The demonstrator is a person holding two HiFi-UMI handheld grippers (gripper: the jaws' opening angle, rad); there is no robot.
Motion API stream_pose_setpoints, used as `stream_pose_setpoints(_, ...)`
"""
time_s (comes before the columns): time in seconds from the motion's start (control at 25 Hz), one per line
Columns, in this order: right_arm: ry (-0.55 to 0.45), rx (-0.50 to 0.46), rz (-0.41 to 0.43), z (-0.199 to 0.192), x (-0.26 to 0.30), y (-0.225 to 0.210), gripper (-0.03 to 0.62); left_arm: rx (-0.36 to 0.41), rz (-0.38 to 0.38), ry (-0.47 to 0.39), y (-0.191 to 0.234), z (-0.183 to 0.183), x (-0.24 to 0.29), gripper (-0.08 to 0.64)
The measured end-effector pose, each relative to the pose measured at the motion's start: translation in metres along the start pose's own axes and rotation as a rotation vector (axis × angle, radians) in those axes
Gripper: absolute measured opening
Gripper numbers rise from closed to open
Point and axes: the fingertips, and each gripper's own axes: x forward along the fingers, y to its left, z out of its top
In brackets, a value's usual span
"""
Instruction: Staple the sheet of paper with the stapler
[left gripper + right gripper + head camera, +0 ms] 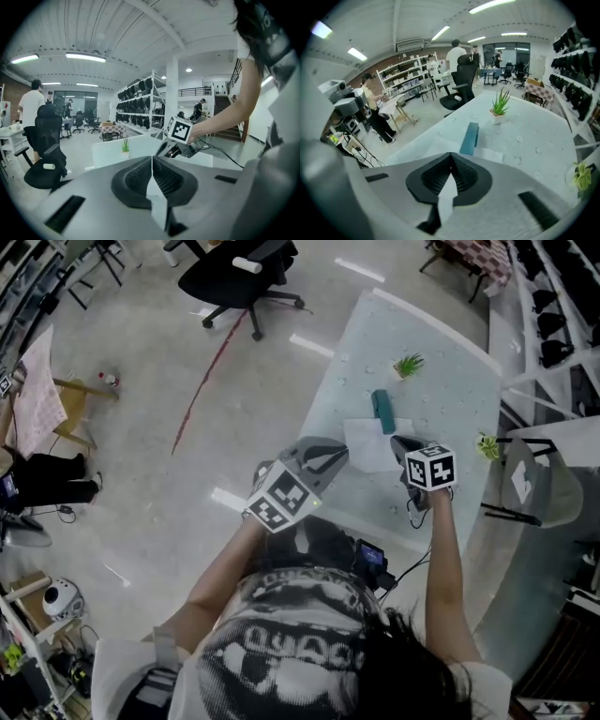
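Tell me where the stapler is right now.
In the head view the teal stapler lies on the pale table, right of centre, at the far edge of the sheet of paper, with the potted plant just beyond.

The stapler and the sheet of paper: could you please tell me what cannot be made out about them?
- Head view: the stapler and sheet of paper are too small to show any staple; the right gripper overlaps the sheet's right side.
- Right gripper view: that gripper's own body hides the stapler's near end and most of the sheet.
- Left gripper view: neither shows, apparently behind the left gripper.
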Motion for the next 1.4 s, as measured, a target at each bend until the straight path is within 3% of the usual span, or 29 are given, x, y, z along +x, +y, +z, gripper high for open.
stream_pose_setpoints(0.36,-0.243,0.164,-0.092,-0.025,-0.036,0.076,0.003,0.046,-0.147,0.024,-0.033,-0.028,-0.02,0.006)
stream_pose_setpoints(0.64,-0.35,0.218,-0.131,-0.036,-0.056,0.113,0.003,0.042,-0.192,0.03,-0.057,-0.04,-0.029,0.006)
stream_pose_setpoints(1.04,-0.43,0.199,-0.127,-0.063,-0.099,0.147,0.003,0.026,-0.132,0.035,-0.092,-0.044,-0.039,0.006)
stream_pose_setpoints(1.4,-0.521,0.117,-0.075,-0.095,-0.132,0.186,0.002,0.03,-0.068,0.049,-0.154,-0.049,-0.07,0.006)
